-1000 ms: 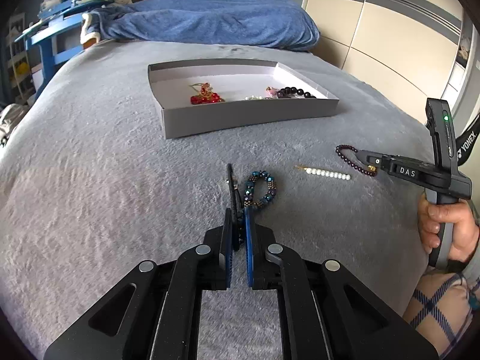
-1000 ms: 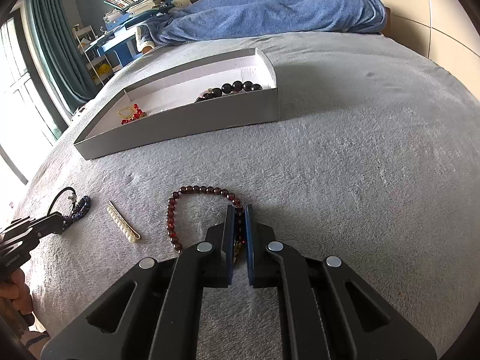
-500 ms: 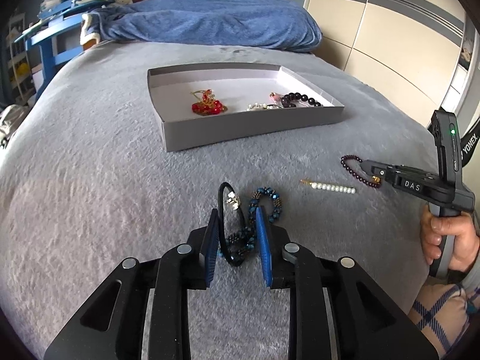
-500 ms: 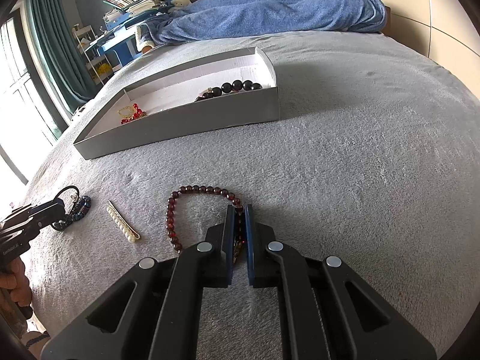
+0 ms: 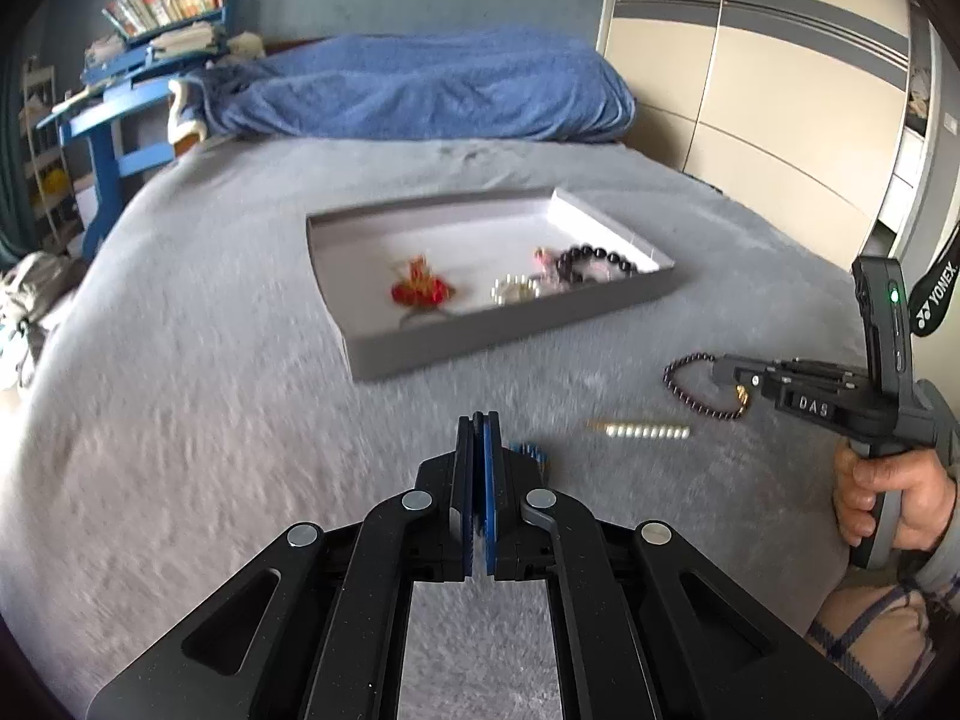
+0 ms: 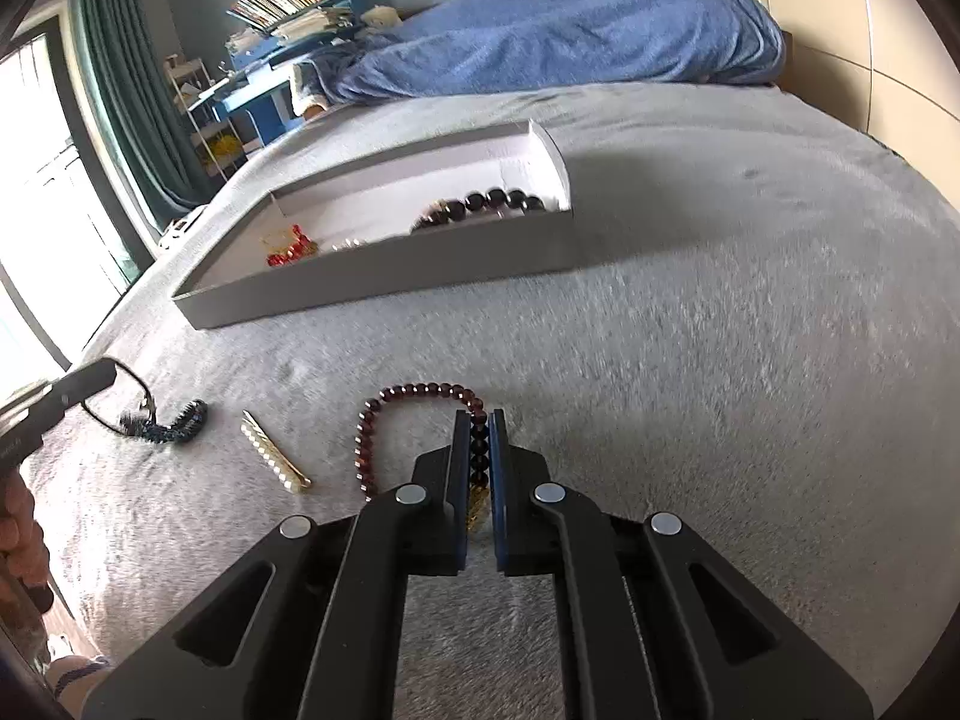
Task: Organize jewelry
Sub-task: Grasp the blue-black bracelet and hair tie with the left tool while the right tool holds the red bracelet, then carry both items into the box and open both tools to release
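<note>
My left gripper (image 5: 478,420) is just above the grey bedspread, its jaws closing to shut. In the right wrist view its tip (image 6: 96,375) pinches the black cord loop of the blue bead bracelet (image 6: 174,420), whose beads trail on the bed. From the left wrist view only a few blue beads (image 5: 531,453) peek past the right finger. My right gripper (image 6: 478,420) is shut on the dark red bead bracelet (image 6: 420,390), which lies on the bed. A pearl hair clip (image 6: 273,450) lies between the two bracelets. The grey tray (image 5: 480,336) holds a red ornament (image 5: 420,291), a pearl piece (image 5: 513,291) and a black bead bracelet (image 5: 594,258).
A blue blanket (image 5: 420,90) is heaped at the head of the bed. A blue desk with books (image 5: 120,102) stands to the left, beige wardrobe doors (image 5: 780,90) to the right. A person's hand (image 5: 888,498) grips the right tool's handle. Green curtains (image 6: 138,90) hang by a window.
The left jaws opened around the blue bead bracelet, then shut on its cord and rose, pulling the cord up off the bed. The right gripper stayed put on the red beads.
</note>
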The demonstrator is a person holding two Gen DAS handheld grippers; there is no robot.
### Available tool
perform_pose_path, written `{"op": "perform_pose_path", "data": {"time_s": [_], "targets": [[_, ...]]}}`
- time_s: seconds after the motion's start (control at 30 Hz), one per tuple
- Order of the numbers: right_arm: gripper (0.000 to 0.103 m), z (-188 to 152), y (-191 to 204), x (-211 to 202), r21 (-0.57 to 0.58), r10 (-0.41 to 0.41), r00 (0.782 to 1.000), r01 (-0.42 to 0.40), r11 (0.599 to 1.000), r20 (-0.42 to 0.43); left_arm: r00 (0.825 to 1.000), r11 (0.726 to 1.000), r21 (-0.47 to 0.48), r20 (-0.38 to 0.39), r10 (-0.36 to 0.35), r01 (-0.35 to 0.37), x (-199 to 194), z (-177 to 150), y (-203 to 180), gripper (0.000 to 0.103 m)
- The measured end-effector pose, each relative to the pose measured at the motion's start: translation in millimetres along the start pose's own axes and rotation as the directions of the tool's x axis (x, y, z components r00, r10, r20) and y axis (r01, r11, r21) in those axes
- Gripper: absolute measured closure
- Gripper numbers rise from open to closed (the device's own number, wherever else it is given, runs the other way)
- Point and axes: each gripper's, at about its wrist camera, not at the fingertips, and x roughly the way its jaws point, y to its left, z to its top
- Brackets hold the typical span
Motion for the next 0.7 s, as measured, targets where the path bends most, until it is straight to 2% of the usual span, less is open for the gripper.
{"op": "perform_pose_path", "data": {"time_s": [0.3,0.7], "targets": [[0.097,26.6,8.1,-24.7,-0.037,0.019,0.999,-0.018,0.999,0.040,0.999,1.000,0.010,0.043,-0.009,0.008,-13.2,24.8,8.2,0.100],[0.097,79.0,19.6,-44.3,-0.101,0.027,0.996,-0.018,0.995,0.090,1.000,1.000,0.021,0.028,-0.007,0.006,-1.0,34.8,12.0,0.100]]}}
